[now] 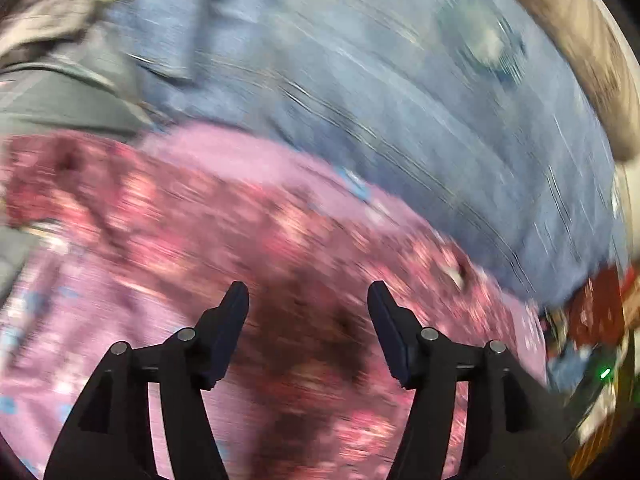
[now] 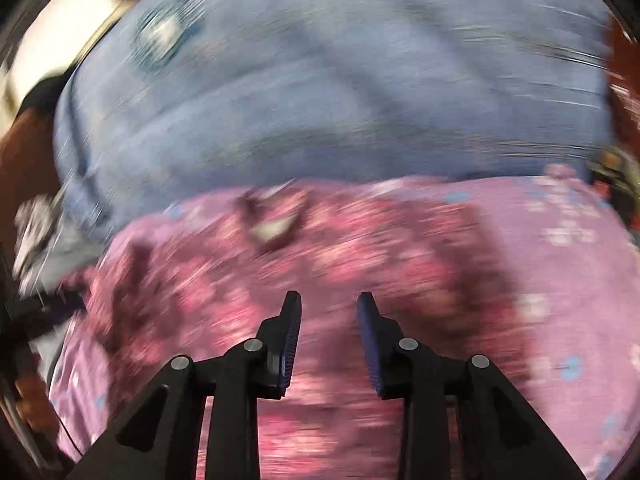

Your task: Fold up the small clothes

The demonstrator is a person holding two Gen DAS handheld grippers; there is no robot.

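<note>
A blue sheet [image 1: 400, 92] covers the far half of both views, smeared by motion blur, with a pale round print [image 1: 486, 42] on it. Nearer lies the pink garment [image 1: 280, 248], spread flat on the sheet: a darker floral part in the middle and lighter pink cloth with small blue and white marks toward its edges. In the left wrist view grey clothes [image 1: 60, 92] lie at the far left, touching the garment's edge. The left gripper [image 1: 308, 300] hangs over the floral part, jaws wide apart, nothing between them. The right gripper [image 2: 329, 308] hangs over the same cloth, jaws narrowly apart and empty.
</note>
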